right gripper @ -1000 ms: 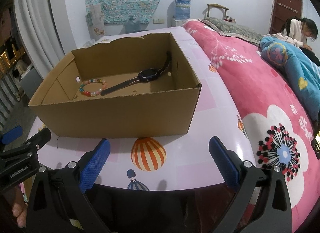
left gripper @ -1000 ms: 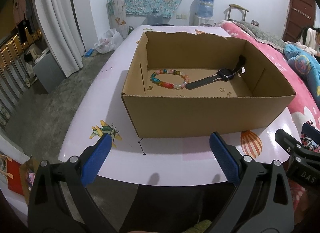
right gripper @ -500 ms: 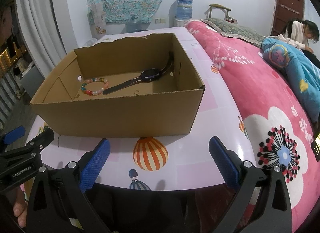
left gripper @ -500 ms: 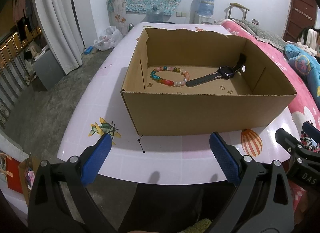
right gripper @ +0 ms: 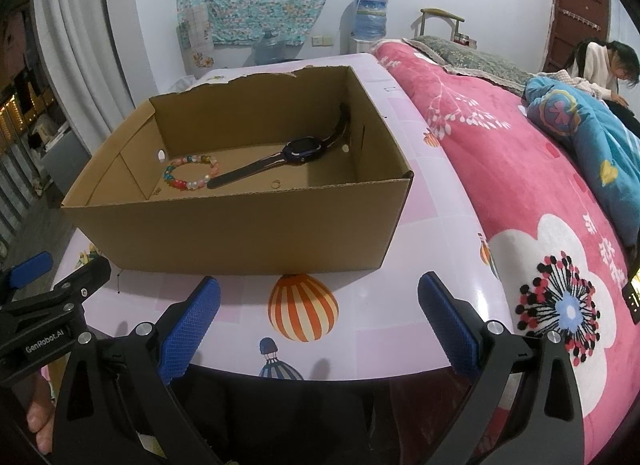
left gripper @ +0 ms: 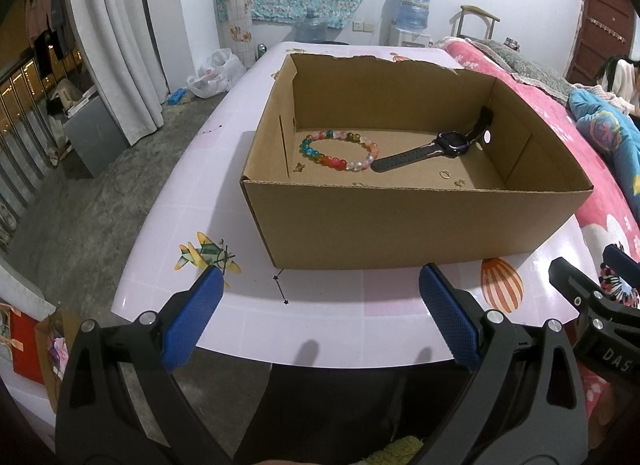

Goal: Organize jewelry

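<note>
Two pieces, a beaded bracelet (left gripper: pixel 340 150) and a dark watch (left gripper: pixel 438 148), lie touching on the floor of an open cardboard box (left gripper: pixel 400 225) on the tabletop (left gripper: pixel 320 321). Left gripper (left gripper: pixel 320 321) and right gripper (right gripper: pixel 319 321) hover at the near edge, both spread wide and empty.

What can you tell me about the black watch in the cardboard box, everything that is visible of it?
The watch is dark, with a rounded rectangular case and a long strap that looks rubbery and is unbuckled. It lies on the floor of the cardboard box, toward the right wall. One strap end reaches the bead bracelet and seems to touch it; the other end leans up against the right wall, near a small round hole. No gripper touches it.
</note>
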Demonstrator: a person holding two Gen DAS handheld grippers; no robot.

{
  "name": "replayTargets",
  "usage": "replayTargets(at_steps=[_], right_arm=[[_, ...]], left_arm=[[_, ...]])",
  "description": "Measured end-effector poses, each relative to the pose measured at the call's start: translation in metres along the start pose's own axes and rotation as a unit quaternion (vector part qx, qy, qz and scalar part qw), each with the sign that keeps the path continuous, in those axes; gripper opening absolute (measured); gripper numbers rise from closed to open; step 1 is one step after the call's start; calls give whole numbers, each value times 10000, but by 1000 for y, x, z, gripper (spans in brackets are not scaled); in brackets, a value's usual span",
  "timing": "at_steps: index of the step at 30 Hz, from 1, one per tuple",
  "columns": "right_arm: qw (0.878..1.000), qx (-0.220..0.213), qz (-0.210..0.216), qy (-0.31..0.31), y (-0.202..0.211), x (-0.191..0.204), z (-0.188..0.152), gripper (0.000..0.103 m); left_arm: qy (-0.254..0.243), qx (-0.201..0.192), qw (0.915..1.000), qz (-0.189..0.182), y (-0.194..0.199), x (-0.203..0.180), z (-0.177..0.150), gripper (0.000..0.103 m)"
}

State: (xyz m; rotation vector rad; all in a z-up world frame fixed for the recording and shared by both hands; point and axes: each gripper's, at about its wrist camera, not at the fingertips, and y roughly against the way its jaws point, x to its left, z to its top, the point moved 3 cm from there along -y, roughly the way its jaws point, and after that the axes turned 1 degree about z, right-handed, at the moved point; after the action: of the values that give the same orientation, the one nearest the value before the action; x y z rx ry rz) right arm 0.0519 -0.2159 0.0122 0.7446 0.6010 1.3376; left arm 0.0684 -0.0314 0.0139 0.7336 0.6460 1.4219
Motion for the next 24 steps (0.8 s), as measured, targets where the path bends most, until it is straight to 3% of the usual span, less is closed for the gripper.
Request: replayTargets(at_steps=[24], right_arm=[[10000,32,16,-1,-2,-3,-1,96]], left_arm=[[33,67,10000,-8,-1,-4,-3,95]])
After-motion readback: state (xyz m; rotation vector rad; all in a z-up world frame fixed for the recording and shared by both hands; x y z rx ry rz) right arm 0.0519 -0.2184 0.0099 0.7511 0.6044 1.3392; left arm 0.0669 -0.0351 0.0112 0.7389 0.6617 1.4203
